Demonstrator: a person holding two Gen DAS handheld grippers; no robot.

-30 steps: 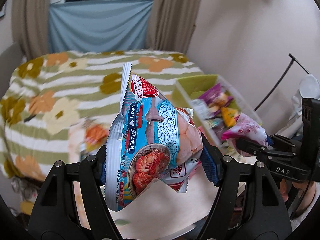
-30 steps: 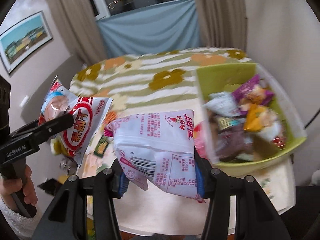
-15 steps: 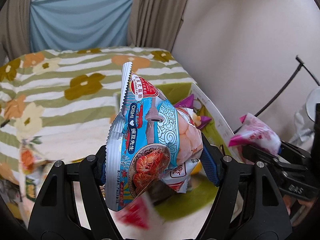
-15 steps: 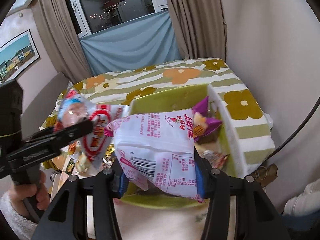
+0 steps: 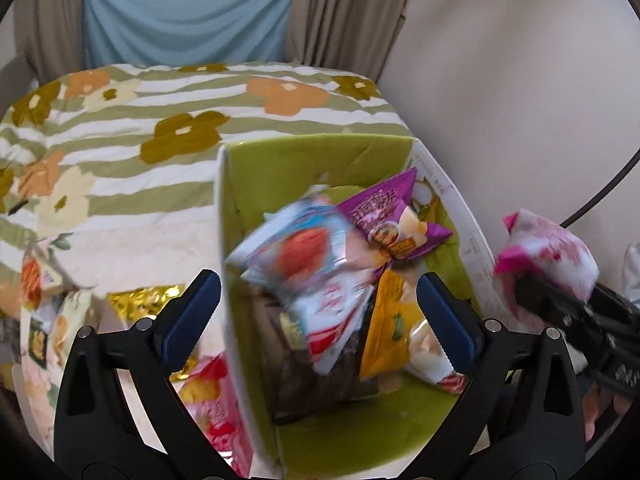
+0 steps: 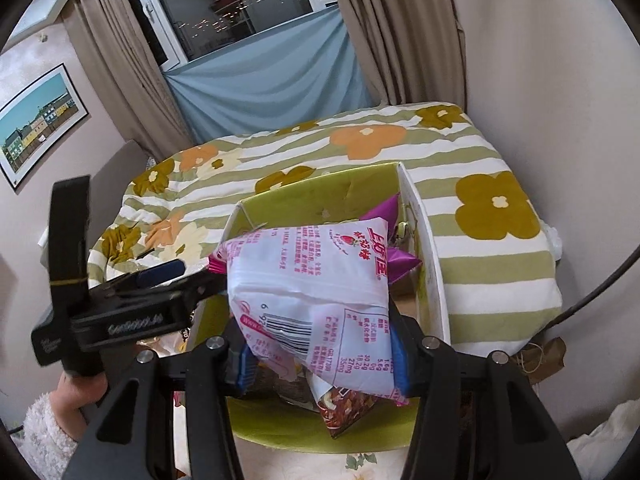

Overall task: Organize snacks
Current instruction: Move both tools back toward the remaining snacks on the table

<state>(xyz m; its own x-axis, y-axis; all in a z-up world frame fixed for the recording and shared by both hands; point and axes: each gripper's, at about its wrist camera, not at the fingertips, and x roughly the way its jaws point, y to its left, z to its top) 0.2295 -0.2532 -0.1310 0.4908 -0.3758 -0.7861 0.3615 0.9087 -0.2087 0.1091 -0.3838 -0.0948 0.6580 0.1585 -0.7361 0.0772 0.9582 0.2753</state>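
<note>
Left hand-held gripper (image 5: 318, 312) stands wide apart over the green box (image 5: 316, 152), holding nothing; a blurred blue shrimp-cracker bag (image 5: 308, 256) sits between its fingers, apparently dropping onto the packets at centre frame. Right hand-held gripper (image 6: 320, 354) is clamped on the pink-and-white packet (image 6: 312, 280), its long axis running across the fingers; that packet hangs directly above the box's near end, lower centre of the right view; judged the nearer for the next drop. More snacks (image 5: 144, 300) lie on the worktop (image 5: 140, 248), lower left.
</note>
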